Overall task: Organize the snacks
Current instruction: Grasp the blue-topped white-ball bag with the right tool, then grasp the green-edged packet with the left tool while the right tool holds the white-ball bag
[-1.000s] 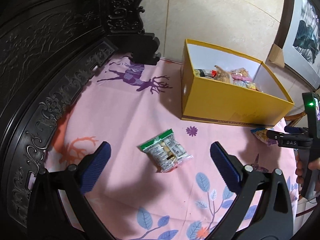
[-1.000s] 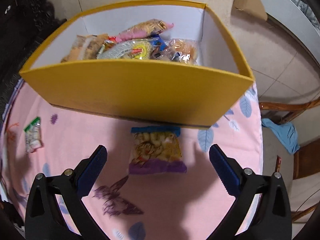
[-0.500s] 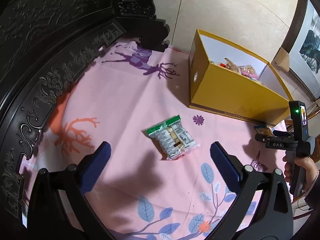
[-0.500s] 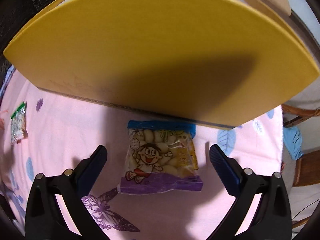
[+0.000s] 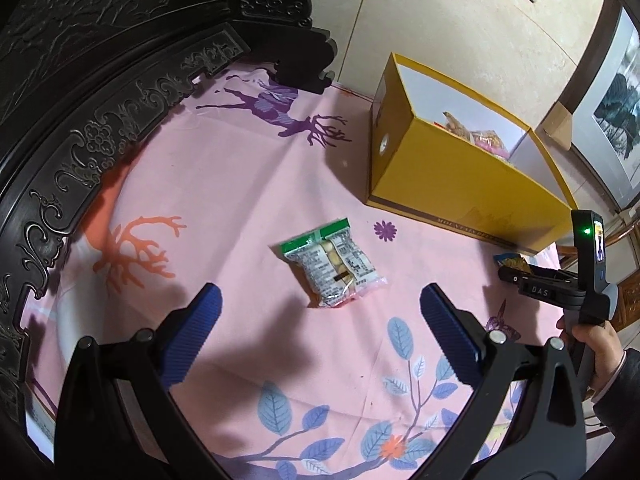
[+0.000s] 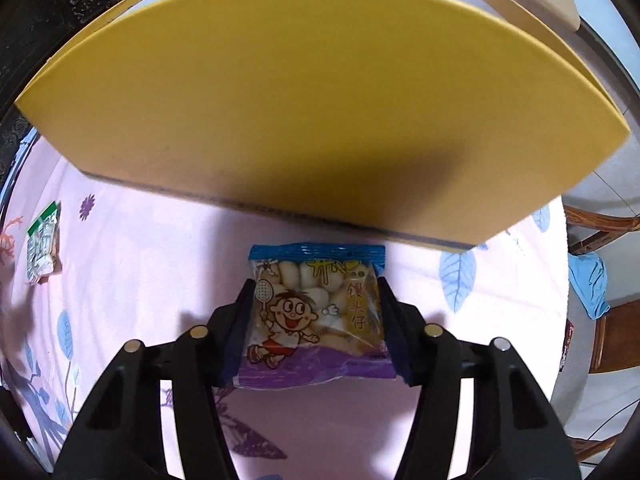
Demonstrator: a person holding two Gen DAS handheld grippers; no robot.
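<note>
While the left gripper [image 5: 320,312] is hovering wide open w/ nothing over the green-top pack [image 5: 330,266], we're closing the right gripper [image 6: 316,316] jaws around the cartoon snack bag [image 6: 314,316] on the surface; next it's prob needing a lift into the yellow box [image 6: 304,100].

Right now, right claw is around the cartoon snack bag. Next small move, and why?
Probably finish the squeeze, then lift straight up. The right claw is closing with its pads at both sides of the cartoon snack bag, which lies on the pink cloth just in front of the yellow box wall, so rising first should clear it.
</note>
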